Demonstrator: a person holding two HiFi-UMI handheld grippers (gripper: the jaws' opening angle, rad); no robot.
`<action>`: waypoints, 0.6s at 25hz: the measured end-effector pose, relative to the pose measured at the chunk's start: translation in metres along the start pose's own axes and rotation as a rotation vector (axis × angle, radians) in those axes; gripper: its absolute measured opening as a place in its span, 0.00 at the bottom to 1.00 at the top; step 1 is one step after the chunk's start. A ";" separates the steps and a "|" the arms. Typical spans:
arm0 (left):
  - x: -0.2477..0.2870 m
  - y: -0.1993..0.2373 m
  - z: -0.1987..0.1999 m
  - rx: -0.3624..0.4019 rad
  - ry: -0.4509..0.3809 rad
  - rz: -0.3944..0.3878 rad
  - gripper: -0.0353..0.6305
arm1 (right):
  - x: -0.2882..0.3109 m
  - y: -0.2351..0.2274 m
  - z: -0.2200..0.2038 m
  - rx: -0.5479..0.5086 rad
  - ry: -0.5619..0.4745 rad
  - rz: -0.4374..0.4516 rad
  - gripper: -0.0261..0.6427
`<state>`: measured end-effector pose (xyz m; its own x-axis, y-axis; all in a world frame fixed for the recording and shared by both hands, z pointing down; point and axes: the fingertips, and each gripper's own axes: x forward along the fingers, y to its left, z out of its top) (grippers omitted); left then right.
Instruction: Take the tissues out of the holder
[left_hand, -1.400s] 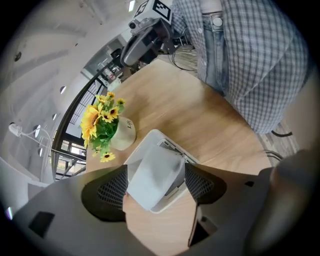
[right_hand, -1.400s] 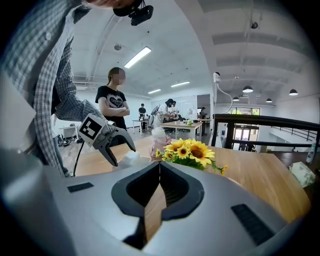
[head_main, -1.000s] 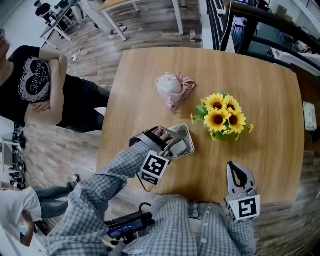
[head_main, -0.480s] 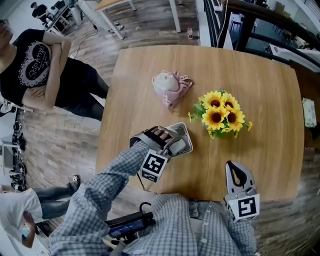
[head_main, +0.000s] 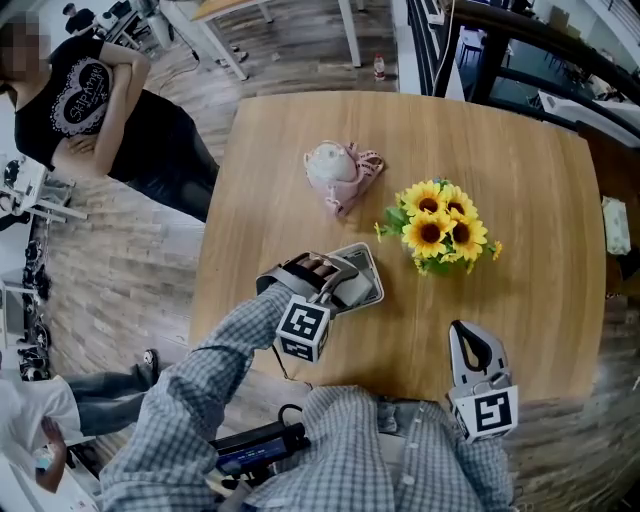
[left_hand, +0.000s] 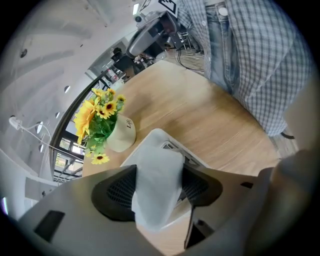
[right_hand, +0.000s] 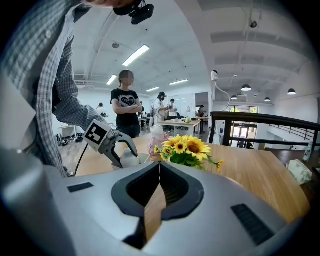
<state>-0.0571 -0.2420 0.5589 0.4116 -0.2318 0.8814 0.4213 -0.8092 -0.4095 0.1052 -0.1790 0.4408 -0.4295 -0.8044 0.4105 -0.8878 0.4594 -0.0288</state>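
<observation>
A grey tissue holder (head_main: 366, 268) lies flat on the round wooden table (head_main: 520, 190), near its front left. My left gripper (head_main: 338, 283) reaches over it from the left. In the left gripper view a white tissue (left_hand: 156, 180) stands up out of the holder (left_hand: 172, 146) between the jaws of the left gripper (left_hand: 159, 194). The jaws are closing, and the tissue fills the gap unsquashed. My right gripper (head_main: 470, 340) rests at the table's front edge, shut with nothing in it; in its own view the right gripper (right_hand: 159, 187) shows both pads meeting.
A white pot of sunflowers (head_main: 440, 235) stands right of the holder. A pink and white pouch (head_main: 340, 172) lies behind it. A person (head_main: 110, 110) stands by the table's left edge. A railing (head_main: 520, 30) runs along the far right.
My left gripper has turned slightly over the holder and its marker cube sits a little lower. The standing person has shifted away to the upper left. The right gripper has not moved.
</observation>
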 end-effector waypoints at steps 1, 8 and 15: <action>-0.002 0.000 0.002 -0.026 -0.010 -0.010 0.47 | 0.000 0.000 0.002 0.006 -0.010 -0.002 0.06; -0.020 0.012 0.001 -0.150 -0.030 0.053 0.47 | -0.005 0.001 0.000 -0.031 0.008 0.017 0.06; -0.048 0.030 0.009 -0.251 -0.066 0.149 0.47 | -0.004 -0.001 0.014 -0.029 -0.053 0.017 0.06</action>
<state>-0.0574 -0.2502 0.5021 0.5094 -0.3286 0.7954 0.1428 -0.8791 -0.4547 0.1052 -0.1810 0.4265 -0.4536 -0.8146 0.3615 -0.8754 0.4834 -0.0092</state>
